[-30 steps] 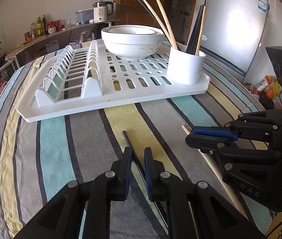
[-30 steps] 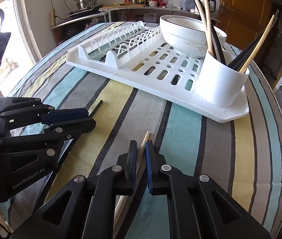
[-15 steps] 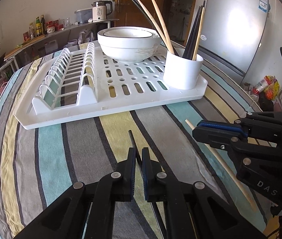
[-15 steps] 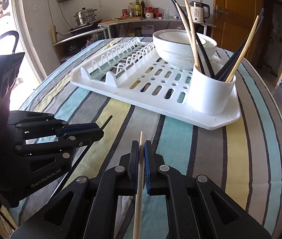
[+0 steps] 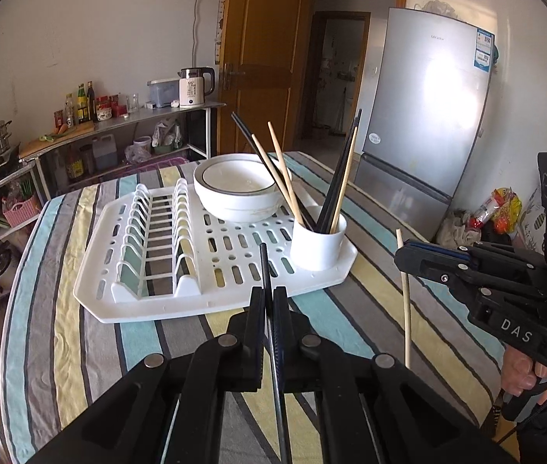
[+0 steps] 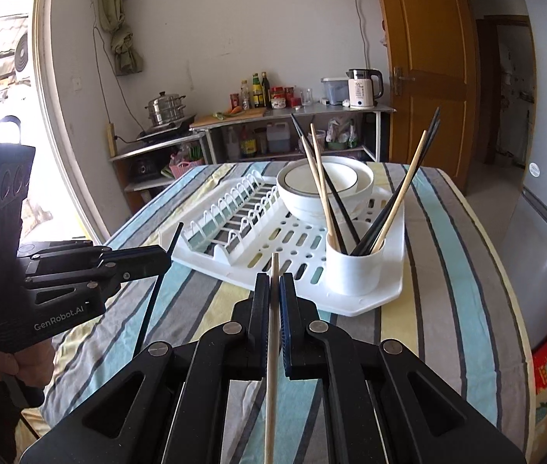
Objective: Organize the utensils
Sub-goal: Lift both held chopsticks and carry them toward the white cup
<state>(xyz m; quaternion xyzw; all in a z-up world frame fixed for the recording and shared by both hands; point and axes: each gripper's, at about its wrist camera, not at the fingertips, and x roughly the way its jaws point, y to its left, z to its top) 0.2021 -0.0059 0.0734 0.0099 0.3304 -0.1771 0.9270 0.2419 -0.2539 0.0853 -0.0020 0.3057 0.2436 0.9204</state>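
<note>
Two tongs are raised above the striped tabletop [image 5: 80, 348]. Left tongs [image 5: 268, 301] are clamped on a black chopstick [image 5: 264, 266]; right tongs [image 6: 274, 290] are clamped on a wooden chopstick [image 6: 274, 270]. Both chopsticks are clear of the cloth. Beyond, a white rack [image 6: 350, 305] sits mid-tabletop; its near corner carries a cup [image 6: 354, 274] of upright chopsticks, with bowls [image 6: 312, 201] behind it.

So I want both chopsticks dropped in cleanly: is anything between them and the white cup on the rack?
Nothing visible: the black chopstick and wooden chopstick face the white cup over bare rack; chopsticks already inside lean outwards.
</note>
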